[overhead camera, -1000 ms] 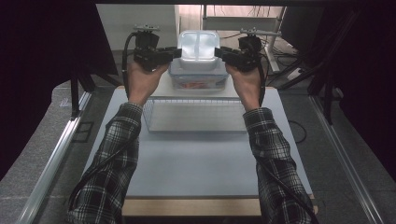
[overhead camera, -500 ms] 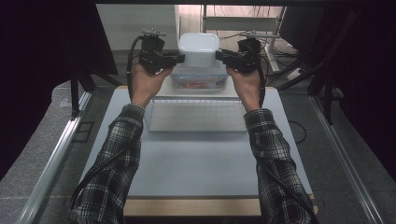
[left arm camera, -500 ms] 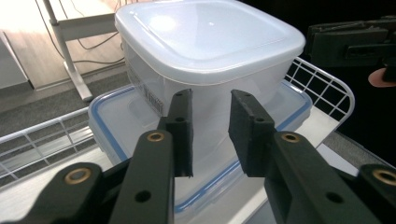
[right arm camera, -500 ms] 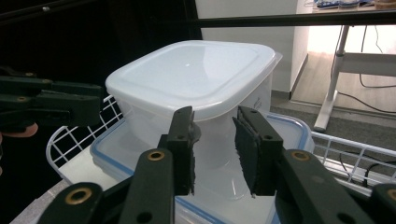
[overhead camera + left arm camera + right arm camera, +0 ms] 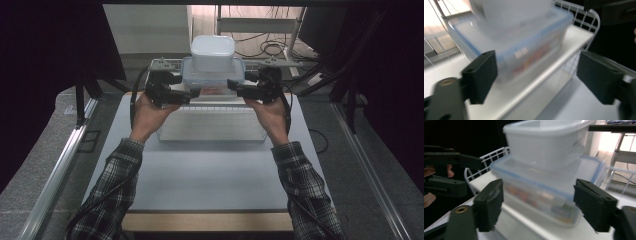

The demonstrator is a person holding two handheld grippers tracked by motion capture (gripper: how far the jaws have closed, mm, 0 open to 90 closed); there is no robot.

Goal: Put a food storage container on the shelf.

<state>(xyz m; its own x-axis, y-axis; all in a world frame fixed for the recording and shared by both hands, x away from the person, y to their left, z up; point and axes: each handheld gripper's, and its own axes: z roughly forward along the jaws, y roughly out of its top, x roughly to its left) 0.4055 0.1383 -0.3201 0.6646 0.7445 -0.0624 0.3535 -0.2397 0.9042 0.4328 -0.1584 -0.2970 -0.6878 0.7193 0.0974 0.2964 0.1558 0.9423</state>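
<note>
Flanking two stacked plastic boxes [image 5: 213,65] on a white shelf [image 5: 220,98] at the desk's [image 5: 210,170] far edge, both claws, left [image 5: 195,92] and right [image 5: 232,87], are gaping, empty. Boxes are looking light, slick, stiff; gripping the lower box's sides seems safest.

Both sleeves [image 5: 114,185] were dark plaid flannel with pale check lines, cuffs at the wrists. Left tongs [image 5: 196,93] and right tongs [image 5: 231,86] were matte black, each with a grey three-cornered plate on top and a black cable looping back along the forearm. Jaws were blocky black pads with rounded corners. Left gripper body carried a brass-coloured threaded insert [image 5: 447,82]; right had the same [image 5: 461,209].
</note>
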